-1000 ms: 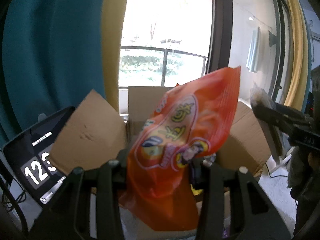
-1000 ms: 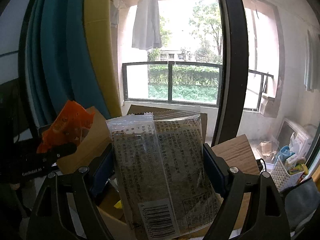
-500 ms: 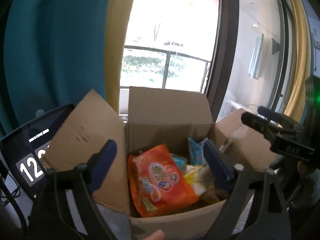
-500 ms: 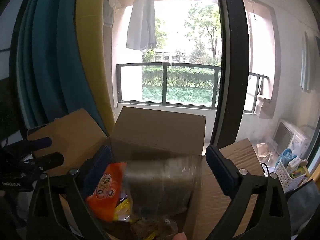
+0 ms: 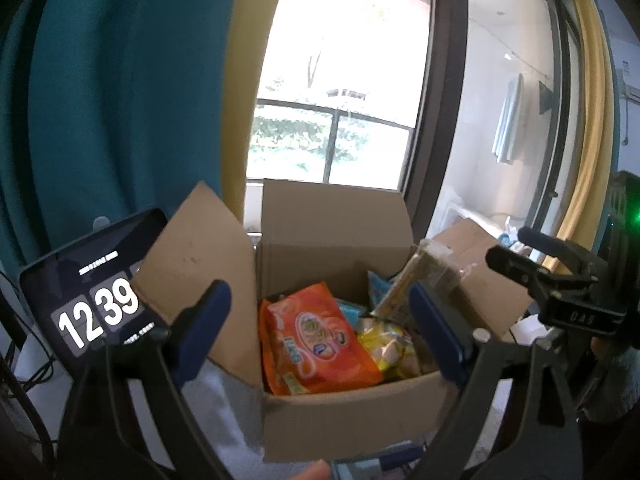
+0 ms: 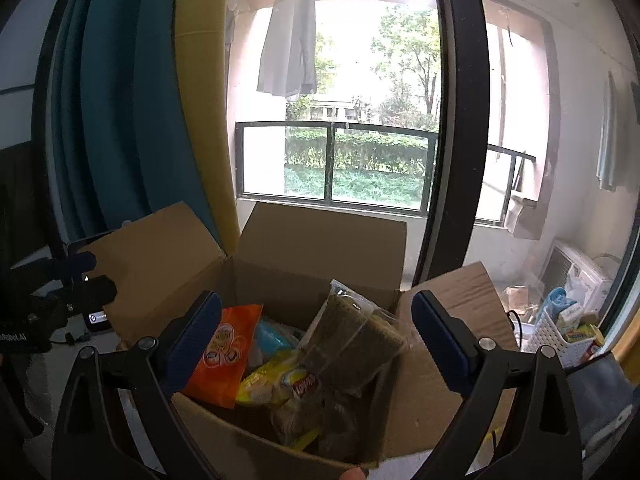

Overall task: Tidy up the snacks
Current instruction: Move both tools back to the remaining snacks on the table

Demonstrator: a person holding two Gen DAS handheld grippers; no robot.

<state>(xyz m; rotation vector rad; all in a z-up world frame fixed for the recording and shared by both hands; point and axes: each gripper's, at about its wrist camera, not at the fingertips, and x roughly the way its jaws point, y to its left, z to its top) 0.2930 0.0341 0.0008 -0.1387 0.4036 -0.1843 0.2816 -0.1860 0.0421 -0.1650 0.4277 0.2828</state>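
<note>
An open cardboard box (image 5: 340, 412) holds several snack packs. An orange snack bag (image 5: 316, 340) lies at its left side, and a clear pack of dark seaweed (image 5: 420, 280) leans against the right wall. A yellow bag (image 5: 384, 348) and a blue pack (image 5: 376, 284) lie between them. My left gripper (image 5: 320, 308) hovers open in front of the box, nothing between its pads. My right gripper (image 6: 318, 328) is open too, above the box (image 6: 320, 240). Below it lie the orange bag (image 6: 224, 356) and the seaweed pack (image 6: 352, 340).
A tablet (image 5: 92, 296) showing a clock stands left of the box, before a teal curtain (image 5: 100, 100). The box flaps stick out to both sides. A window with a black frame (image 6: 456, 120) is behind. A white basket (image 6: 560, 332) sits at the far right.
Both grippers opened and let go: the orange bag left my left gripper and the seaweed pack left my right one. Both packs dropped into the box. My left gripper drew back slightly.
</note>
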